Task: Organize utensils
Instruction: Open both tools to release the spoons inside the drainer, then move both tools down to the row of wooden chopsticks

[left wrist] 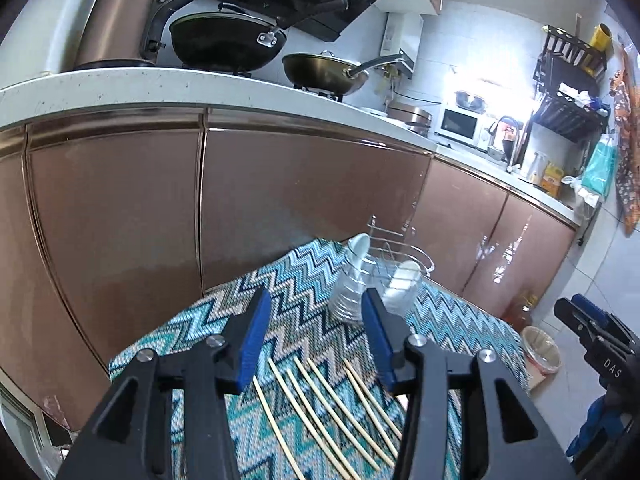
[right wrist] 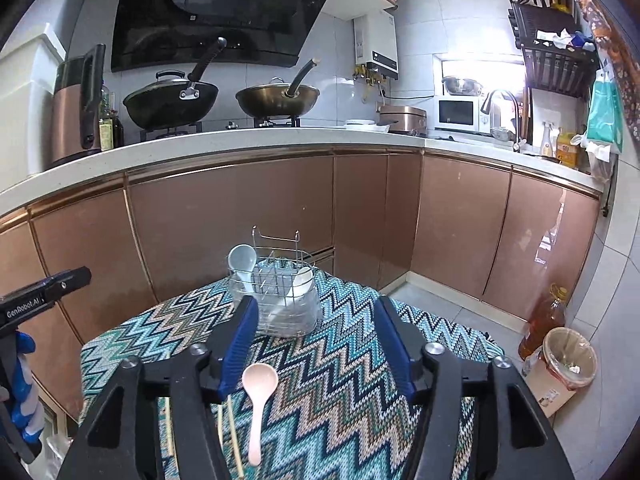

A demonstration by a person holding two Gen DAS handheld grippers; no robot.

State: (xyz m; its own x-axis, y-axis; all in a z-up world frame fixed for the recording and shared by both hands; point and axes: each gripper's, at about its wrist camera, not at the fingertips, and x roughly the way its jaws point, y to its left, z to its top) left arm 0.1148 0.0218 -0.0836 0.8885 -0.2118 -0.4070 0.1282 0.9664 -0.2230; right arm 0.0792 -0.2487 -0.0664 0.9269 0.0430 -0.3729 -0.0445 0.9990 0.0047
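A wire utensil rack in a clear tray (right wrist: 286, 300) stands at the far end of a zigzag-patterned table (right wrist: 340, 380), holding a grey-blue spoon (right wrist: 242, 260) and a white spoon (right wrist: 298, 284). It also shows in the left wrist view (left wrist: 376, 280). A pink spoon (right wrist: 258, 400) lies on the cloth between my right gripper's fingers. Several pale chopsticks (left wrist: 332, 404) lie below my left gripper. My left gripper (left wrist: 318, 340) is open and empty above them. My right gripper (right wrist: 314, 344) is open and empty above the pink spoon.
Copper-coloured cabinets (right wrist: 240, 220) stand close behind the table under a white counter with two woks (right wrist: 276, 100). An oil bottle (right wrist: 544, 320) and a lined bin (right wrist: 566, 354) stand on the floor at the right.
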